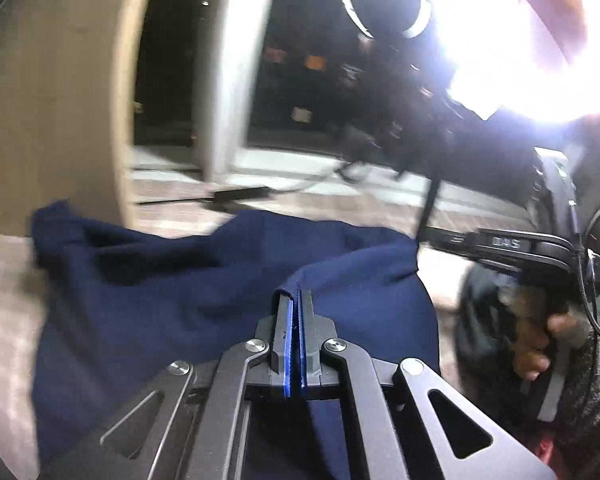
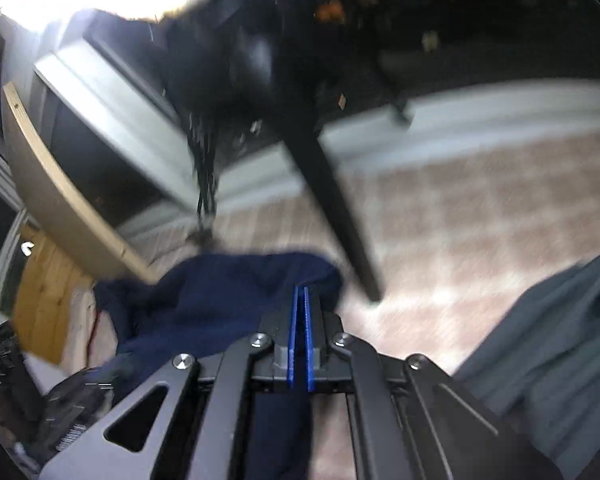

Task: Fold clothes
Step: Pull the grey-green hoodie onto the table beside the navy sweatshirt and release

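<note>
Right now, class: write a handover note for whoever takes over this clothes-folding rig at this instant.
Left gripper: shut on a ribbed edge of the navy garment.
Right gripper: shut on the same navy garment, at another spot.
The garment lies bunched on the pale patterned surface; a grey cloth lies to the right.
Done: both grips taken.
Left: spread the garment out, fold it; grey cloth untouched.

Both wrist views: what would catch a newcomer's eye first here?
The navy garment dominates the lower middle of both views, bunched on a pale patterned surface. Each hand-held gripper is shut on it: the left hand-held gripper pinches a ribbed edge, and the right hand-held gripper clamps a fold. A blown-out white glare fills the left view's upper right, and grey cloth lies at the right view's lower right.
</note>
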A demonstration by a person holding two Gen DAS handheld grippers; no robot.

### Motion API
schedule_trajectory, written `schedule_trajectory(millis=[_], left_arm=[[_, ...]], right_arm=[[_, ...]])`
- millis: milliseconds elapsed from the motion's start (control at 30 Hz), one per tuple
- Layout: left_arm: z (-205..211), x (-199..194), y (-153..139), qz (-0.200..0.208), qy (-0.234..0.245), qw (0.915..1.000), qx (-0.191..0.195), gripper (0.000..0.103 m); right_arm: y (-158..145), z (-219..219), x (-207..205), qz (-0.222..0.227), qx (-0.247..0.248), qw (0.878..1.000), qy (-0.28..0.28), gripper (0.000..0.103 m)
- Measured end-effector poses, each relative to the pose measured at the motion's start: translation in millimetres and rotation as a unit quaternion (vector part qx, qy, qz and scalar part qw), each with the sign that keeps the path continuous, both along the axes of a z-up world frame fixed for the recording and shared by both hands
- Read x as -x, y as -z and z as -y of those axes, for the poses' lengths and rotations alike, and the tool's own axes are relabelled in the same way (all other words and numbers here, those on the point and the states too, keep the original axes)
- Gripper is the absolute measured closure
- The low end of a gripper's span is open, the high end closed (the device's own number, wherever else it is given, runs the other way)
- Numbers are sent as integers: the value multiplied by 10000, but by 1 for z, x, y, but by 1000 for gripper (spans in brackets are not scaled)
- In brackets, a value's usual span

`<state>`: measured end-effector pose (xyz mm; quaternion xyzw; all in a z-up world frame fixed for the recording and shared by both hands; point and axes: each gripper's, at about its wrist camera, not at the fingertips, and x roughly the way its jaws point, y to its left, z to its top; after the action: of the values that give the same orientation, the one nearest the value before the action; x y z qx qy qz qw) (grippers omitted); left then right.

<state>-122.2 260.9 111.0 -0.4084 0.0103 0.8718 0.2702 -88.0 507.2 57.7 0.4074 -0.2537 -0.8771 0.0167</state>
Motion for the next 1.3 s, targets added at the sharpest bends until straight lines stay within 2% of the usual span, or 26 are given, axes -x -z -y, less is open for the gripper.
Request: schedule_trajectory(millis=[100,167,233,300,333,433,500,600,767,833,867,900,933,1033,1100,1167,1233,1300], left_arm=[[0,15,24,654,31,9970,411,96],[-4,12,23,573,151,9965,584,93],[-9,7,16,407,283,9967,642,82],[-28,5,3,153,638,9961,587,77],[-37,4,-3,28,817,9951,559,76],[-81,9,-8,-56,1610,9857,492,71],[-110,10,-3,-119,1951,9778,750,73],[-138,21,16,91,2263,9697,920,73],[-157,30,33,277,2455,9630,1080,73],[-162,32,36,299,2502,9615,1094,86],[-163,33,36,281,2502,9616,1093,100],[-165,34,36,264,2502,9617,1091,101],[-166,35,35,247,2501,9618,1088,101],[-159,42,26,231,2314,9694,784,101],[-154,53,24,206,1976,9777,685,101],[-148,60,23,166,1714,9834,573,101],[-142,71,24,346,1555,9862,446,101],[-138,73,23,458,1533,9859,492,101]], right_arm=[[2,-8,-2,263,57,9996,-5,96],[3,-8,-14,348,111,9993,-93,96],[2,3,-30,492,81,9978,-441,96],[5,17,-42,622,11,9953,-740,93],[8,26,-48,697,0,9937,-874,86],[23,51,-58,906,-55,9885,-1207,84],[30,65,-62,1005,-145,9853,-1375,84],[39,67,-70,1046,-97,9854,-1343,84],[43,70,-81,967,-73,9851,-1423,84],[43,74,-82,882,-171,9850,-1475,84],[43,75,-83,846,-233,9848,-1497,84],[42,76,-83,822,-320,9846,-1511,87],[43,78,-84,801,-390,9842,-1530,97],[45,79,-88,752,-512,9839,-1540,98],[44,75,-90,745,-608,9856,-1388,98],[46,70,-90,791,-432,9868,-1344,99],[48,68,-89,814,-303,9876,-1305,99],[49,66,-90,829,-209,9882,-1274,98]])
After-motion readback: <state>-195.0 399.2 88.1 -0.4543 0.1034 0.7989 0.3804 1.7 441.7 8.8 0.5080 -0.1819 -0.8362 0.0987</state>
